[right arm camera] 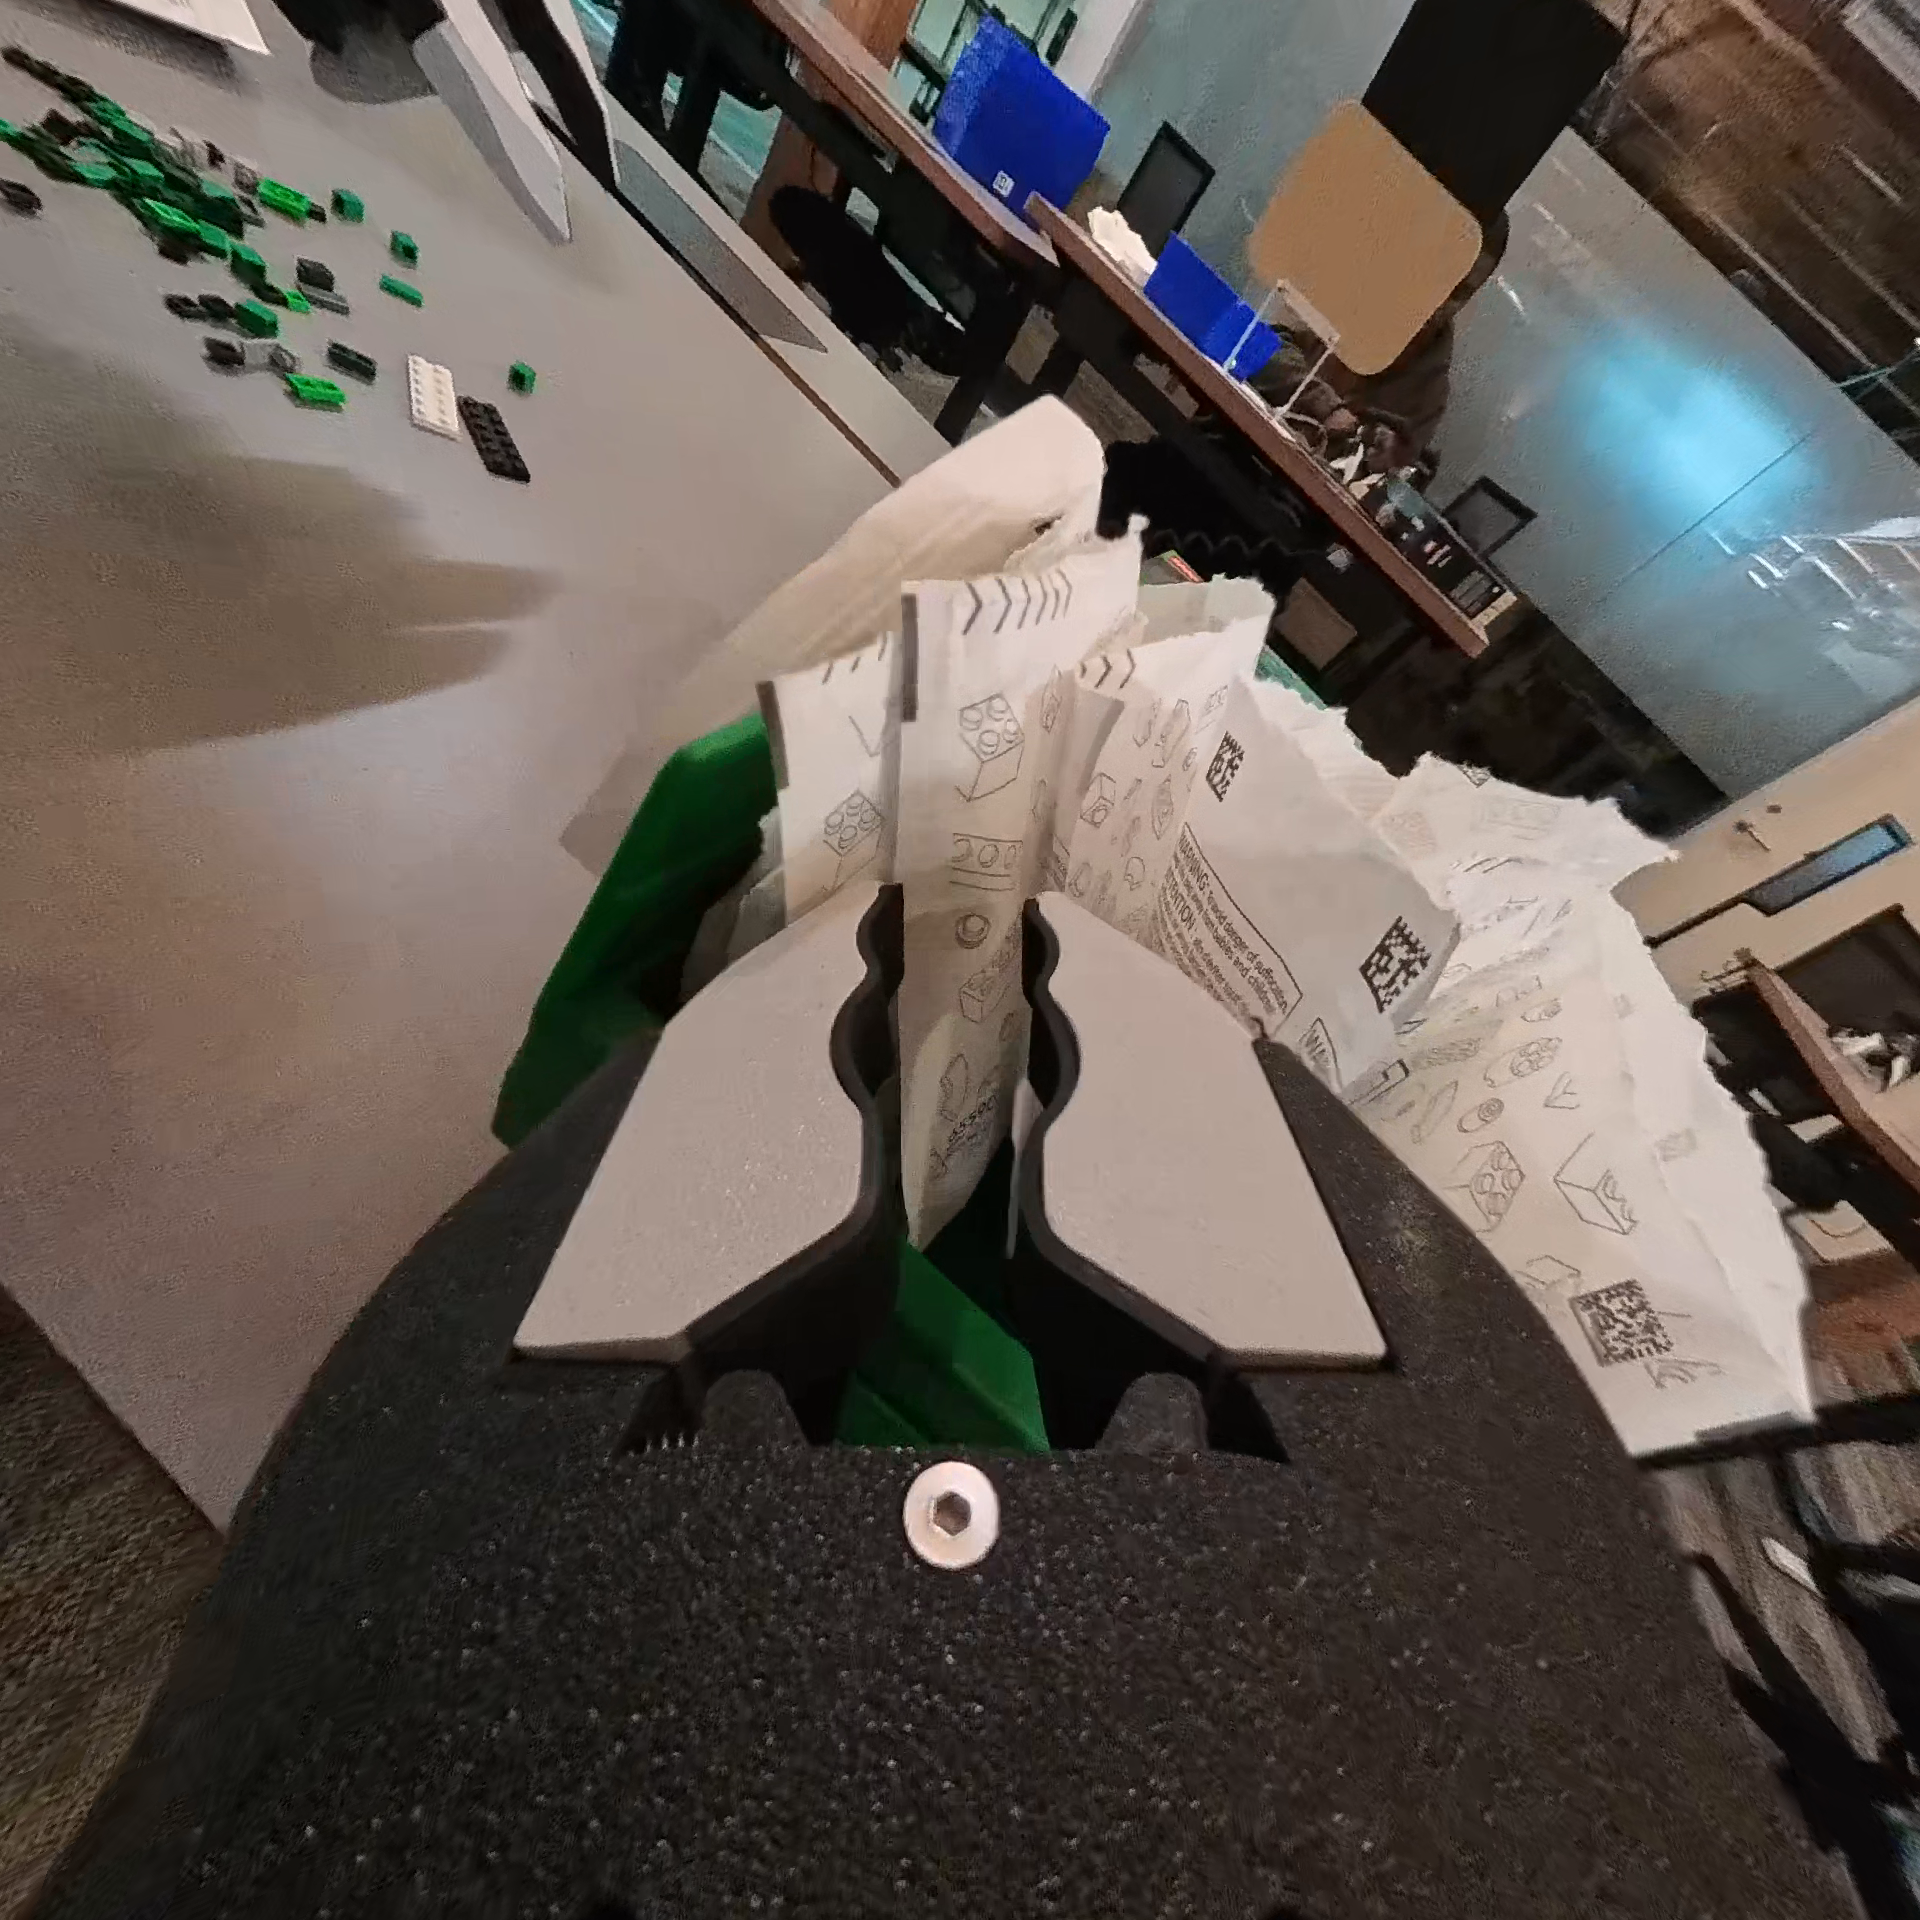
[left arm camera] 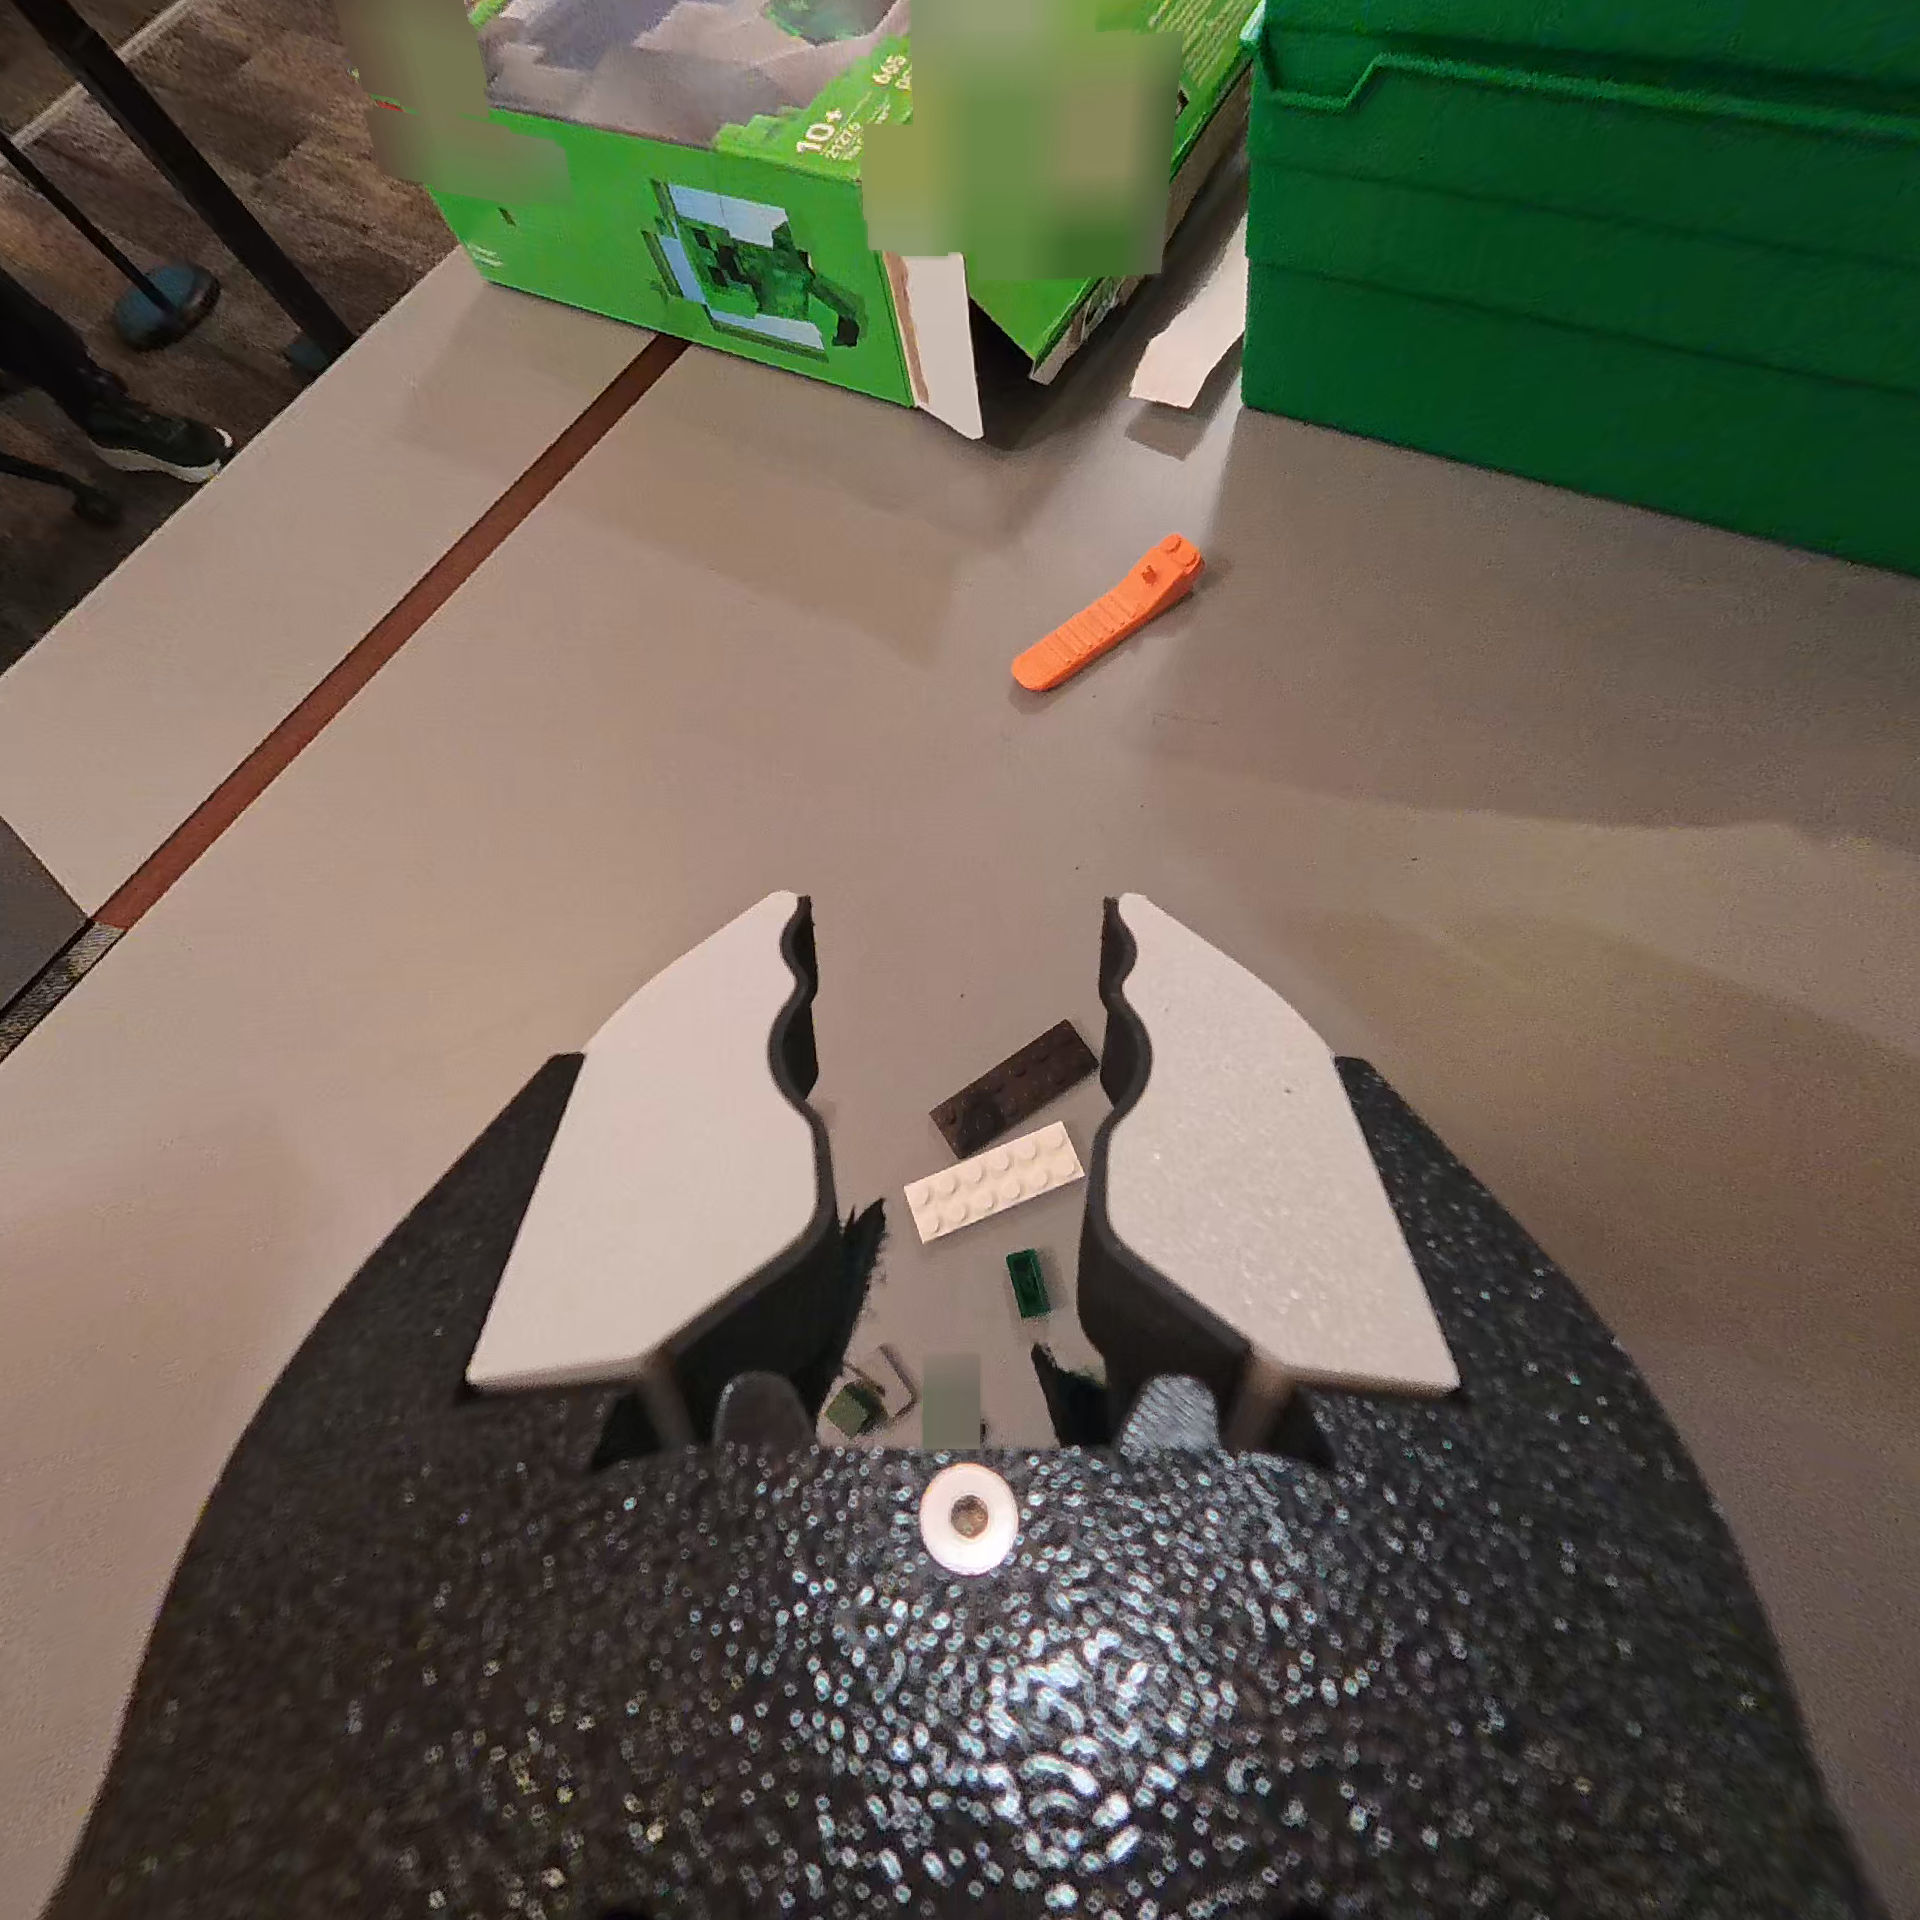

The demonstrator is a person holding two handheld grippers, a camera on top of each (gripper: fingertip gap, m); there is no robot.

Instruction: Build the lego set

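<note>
My left gripper is open and empty, low over the grey table. On the table between its fingers lie a black plate, a white plate and a small dark green piece. My right gripper is shut on a white printed paper bag that stands with several other bags in a green bin. In the right wrist view, loose green and black bricks lie spread at the far left, with the white plate and black plate beside them.
An orange brick separator lies ahead of my left gripper. An opened green set box and stacked green bins stand at the table's far edge. Other tables with blue boxes stand beyond the table's edge.
</note>
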